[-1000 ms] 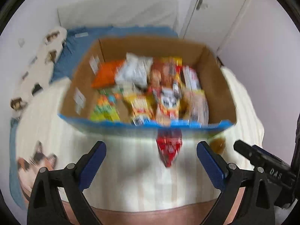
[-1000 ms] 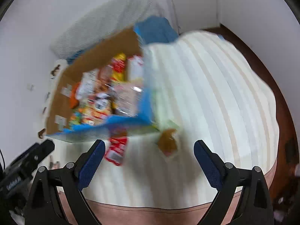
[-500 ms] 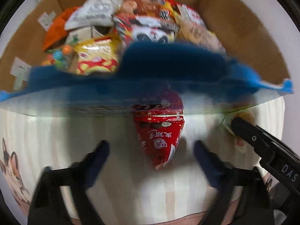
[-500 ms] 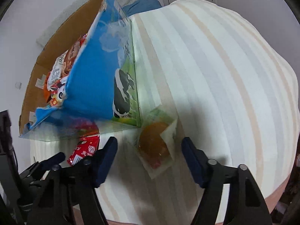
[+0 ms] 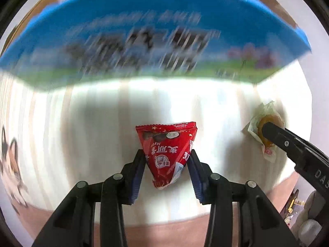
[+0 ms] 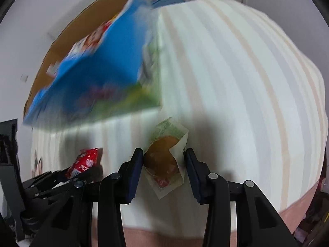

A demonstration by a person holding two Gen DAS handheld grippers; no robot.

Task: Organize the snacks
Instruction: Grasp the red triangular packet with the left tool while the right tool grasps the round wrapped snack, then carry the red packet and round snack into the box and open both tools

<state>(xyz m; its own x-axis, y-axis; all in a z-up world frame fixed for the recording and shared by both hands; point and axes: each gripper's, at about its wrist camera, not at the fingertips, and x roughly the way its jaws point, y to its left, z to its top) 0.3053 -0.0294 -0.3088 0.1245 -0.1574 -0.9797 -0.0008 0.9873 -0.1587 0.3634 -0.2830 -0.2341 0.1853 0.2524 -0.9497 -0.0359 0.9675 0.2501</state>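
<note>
A red triangular snack packet lies on the striped bed cover in front of the blue cardboard box. My left gripper has closed in on the packet, both pads touching its sides. A clear-wrapped round pastry lies to the right, by the box corner. My right gripper has closed in on the pastry, pads against the wrapper. The right gripper also shows in the left wrist view over the pastry. The red packet shows in the right wrist view.
The box holds several snack packs and stands on the bed. The striped cover stretches to the right. The bed's pink front edge runs just below the grippers. A cat-print cloth lies at the left.
Both grippers dropped down close to the bed and narrowed from wide open: the left around the red packet, the right around the pastry. The box now looms above them.
</note>
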